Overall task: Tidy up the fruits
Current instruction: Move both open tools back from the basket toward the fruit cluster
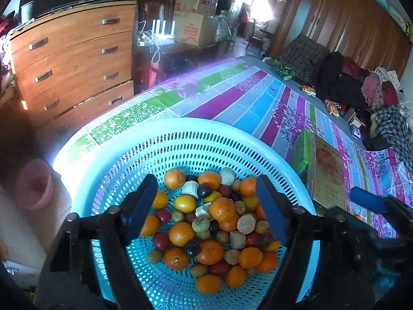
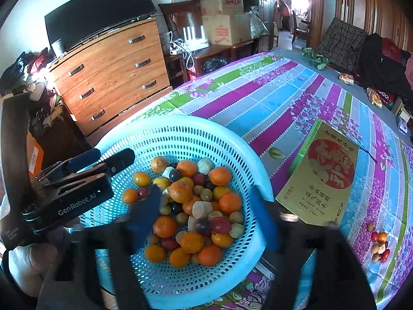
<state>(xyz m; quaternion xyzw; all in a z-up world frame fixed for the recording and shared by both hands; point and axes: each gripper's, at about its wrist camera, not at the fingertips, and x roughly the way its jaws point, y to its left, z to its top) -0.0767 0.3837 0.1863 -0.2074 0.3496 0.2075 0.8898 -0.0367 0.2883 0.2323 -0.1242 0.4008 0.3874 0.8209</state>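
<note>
A light blue perforated basket stands on the striped floral cloth, holding several mandarins, small red and dark fruits and pale peeled chunks. My left gripper hangs open just above the heap, its blue pads wide apart and touching no fruit. My right gripper is open too, over the basket's near right side, with one finger blurred. Nothing is held by either. A small pile of red, orange and pale fruit lies on the cloth at the right.
A flat yellow box with a red circle lies right of the basket. A wooden chest of drawers stands beyond the cloth's left edge, with a pink basket on the floor. Clothes are piled at the far right.
</note>
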